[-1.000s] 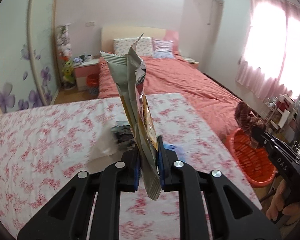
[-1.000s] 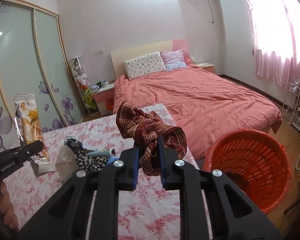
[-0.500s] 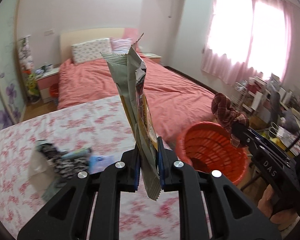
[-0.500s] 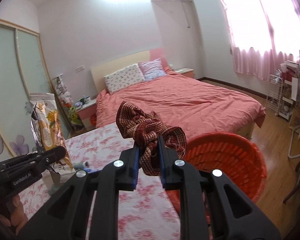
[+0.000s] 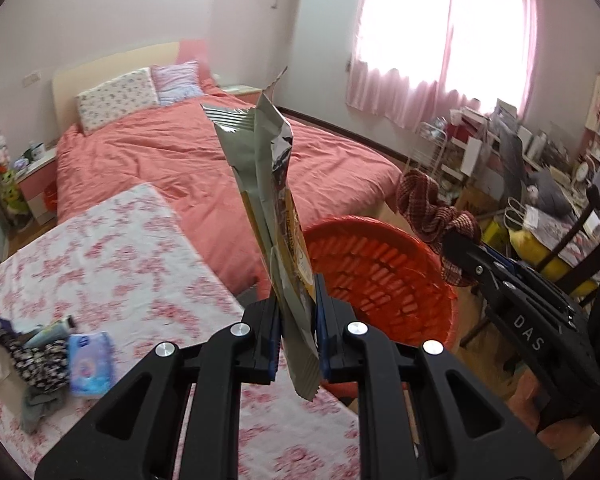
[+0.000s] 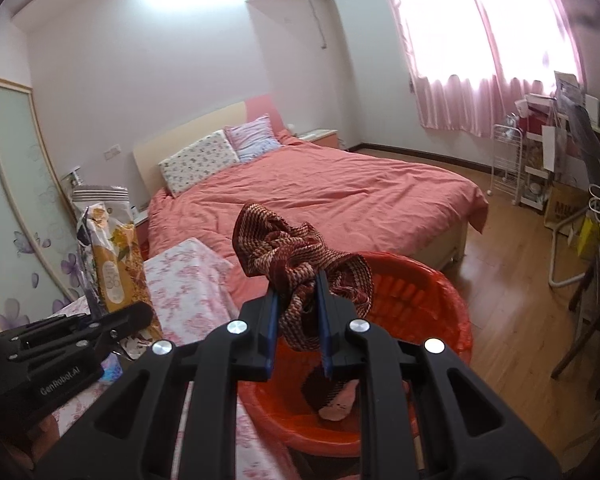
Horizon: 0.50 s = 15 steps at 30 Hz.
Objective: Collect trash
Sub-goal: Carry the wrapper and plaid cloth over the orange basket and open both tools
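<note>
Red basket point(image 6: 440, 304) now under both claws: right claw point(image 6: 296, 300) pinching scarf point(image 6: 300, 248), left claw point(image 5: 296, 312) pinching wrapper point(image 5: 268, 168), drop imminent imo.

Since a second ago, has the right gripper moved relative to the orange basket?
Yes. The right gripper with the red cloth has come over the orange basket, which sat off to its right.

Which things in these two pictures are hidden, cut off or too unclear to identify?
- Orange basket: in the right wrist view the right gripper and the red cloth hide most of its contents.
- Snack bag: in the left wrist view it shows edge-on, print unreadable.
- Table pile: blurred in the left wrist view.
</note>
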Motion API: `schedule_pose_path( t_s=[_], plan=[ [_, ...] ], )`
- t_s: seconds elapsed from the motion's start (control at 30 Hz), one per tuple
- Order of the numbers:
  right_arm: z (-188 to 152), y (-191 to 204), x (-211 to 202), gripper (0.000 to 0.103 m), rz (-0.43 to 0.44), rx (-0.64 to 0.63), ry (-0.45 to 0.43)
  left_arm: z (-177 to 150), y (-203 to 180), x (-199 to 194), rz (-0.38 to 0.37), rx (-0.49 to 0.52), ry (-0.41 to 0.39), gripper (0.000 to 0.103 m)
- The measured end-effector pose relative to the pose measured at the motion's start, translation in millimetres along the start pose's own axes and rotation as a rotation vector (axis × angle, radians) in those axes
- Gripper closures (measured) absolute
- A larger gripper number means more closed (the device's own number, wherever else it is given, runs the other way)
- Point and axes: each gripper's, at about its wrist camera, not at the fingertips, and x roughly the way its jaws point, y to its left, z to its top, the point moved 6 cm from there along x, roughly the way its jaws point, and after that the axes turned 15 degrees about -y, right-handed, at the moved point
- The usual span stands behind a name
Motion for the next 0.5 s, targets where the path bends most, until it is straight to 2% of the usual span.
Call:
schedule_pose_path(
  t_s=[0.3, 0.5],
  plan=[
    [-11, -37, 14, 0.086, -0.039, 0.057, 0.024, -9, -39, 29, -0.055, 0.067, 0.052, 0.088],
    [-18, -48, 23, 0.083, -0.03, 0.094, 0.055, -16, -51, 48, -0.059, 0.073, 0.087, 0.088]
  ],
)
